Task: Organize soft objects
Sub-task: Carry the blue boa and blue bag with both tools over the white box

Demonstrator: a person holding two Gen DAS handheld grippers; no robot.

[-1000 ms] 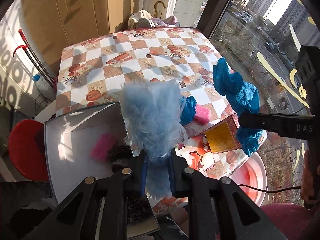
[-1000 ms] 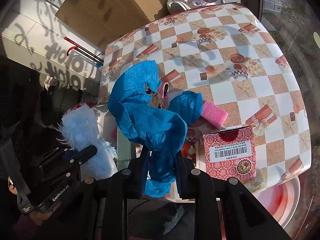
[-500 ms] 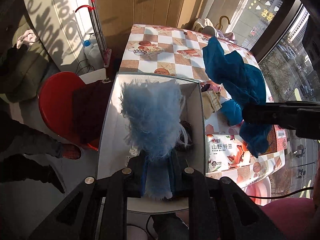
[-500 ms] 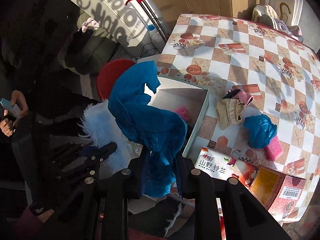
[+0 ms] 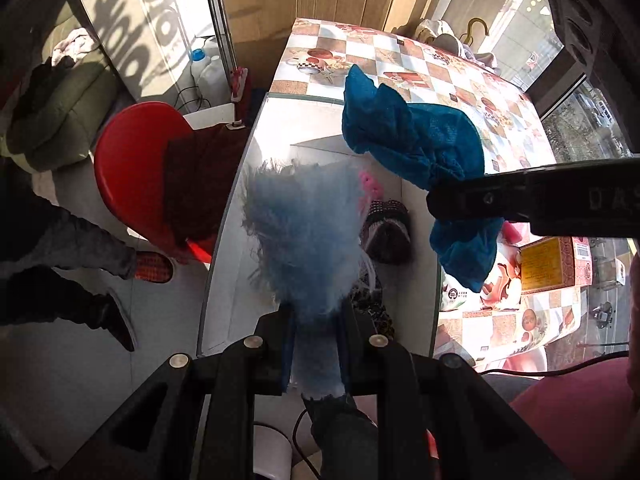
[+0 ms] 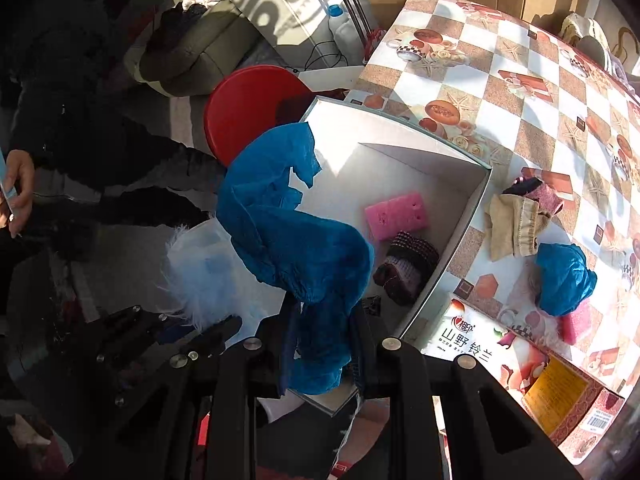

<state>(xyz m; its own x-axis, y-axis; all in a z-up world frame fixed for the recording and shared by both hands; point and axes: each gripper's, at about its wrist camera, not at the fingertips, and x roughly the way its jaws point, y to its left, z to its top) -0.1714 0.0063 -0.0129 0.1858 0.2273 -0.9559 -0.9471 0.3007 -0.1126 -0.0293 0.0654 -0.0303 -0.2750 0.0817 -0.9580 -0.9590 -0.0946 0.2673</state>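
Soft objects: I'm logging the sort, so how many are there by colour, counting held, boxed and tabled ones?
Blue: 3 (fluffy pale blue duster, crinkled blue cover held, crumpled blue cover on the table)
Pink: 2 (sponge in the white box, sponge on the table)
Dark knitted: 1
Beige cloth: 1
Total: 7

Both cameras look steeply down along their own fingers at the open white cardboard box [image 5: 416, 216] [image 6: 468, 216], from close above its near end. The left wrist view sits over the box's near-left side, facing along its length toward the checkered-cloth table [image 5: 472, 80] beyond. The right wrist view hangs slightly right of that, probably a little higher. Both share the box interior, the red round stool [image 5: 132, 168] [image 6: 248, 100] left of the box, and the table.
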